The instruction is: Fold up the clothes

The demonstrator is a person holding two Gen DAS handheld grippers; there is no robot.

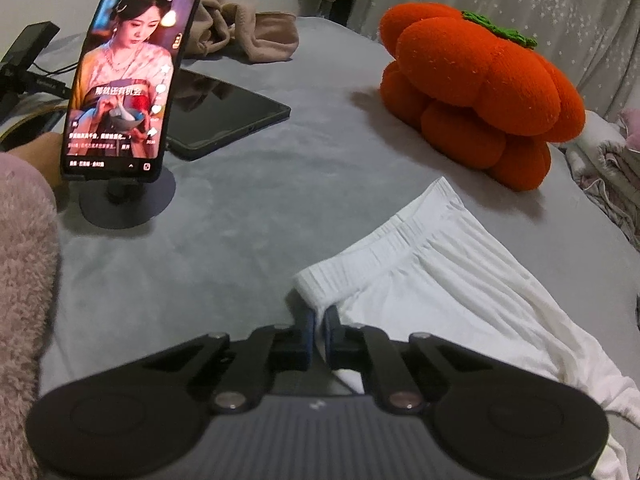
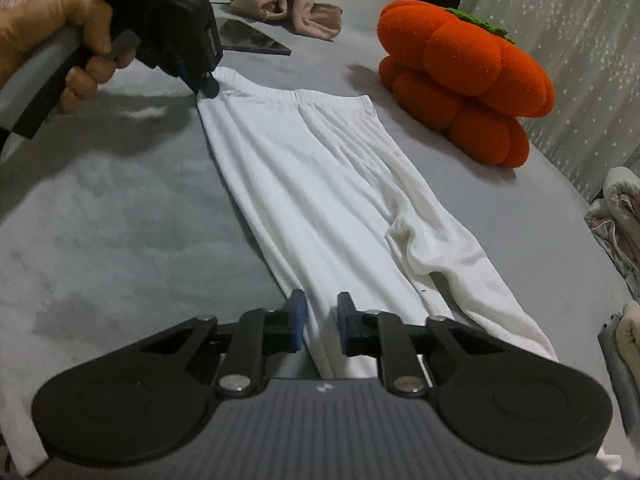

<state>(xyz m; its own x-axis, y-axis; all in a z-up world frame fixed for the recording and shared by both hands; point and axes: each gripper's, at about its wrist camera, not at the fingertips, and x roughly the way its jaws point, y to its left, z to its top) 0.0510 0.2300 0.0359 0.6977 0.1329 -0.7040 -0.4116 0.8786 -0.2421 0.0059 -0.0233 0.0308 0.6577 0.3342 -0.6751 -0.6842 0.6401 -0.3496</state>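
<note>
Two hand-held grippers: both work one pair of white trousers, one at each end.
Where the trousers lie: flat and lengthwise on the grey bed, waistband toward the far end, legs running back toward the right hand-held gripper; an orange pumpkin cushion sits near the waistband but apart from it.
Left hand-held gripper: pressed together on the near corner of the elastic waistband, a ridge of white cloth pinched between the blue pads.
Right hand-held gripper: low over the near trouser leg, cloth lying in the gap between its blue pads; that gap is narrow, and the pads do not visibly press the fabric, so I would not call it a firm grip yet.
How the cloth will handle: light, thin, limp knit, by the look of its soft folds; it should sag and drape from any pinch, and it will not hold a crease by itself.
Where to take hold: the gathered waistband is the thickest, surest spot; on the leg, an outer edge or hem seems safer than mid-panel, where one layer could slip out.
Risk: the second leg lies rumpled beside the first and could trail unevenly during a fold.
Nearby: a phone on a stand and a dark tablet rest on the bed beyond the waistband.
</note>
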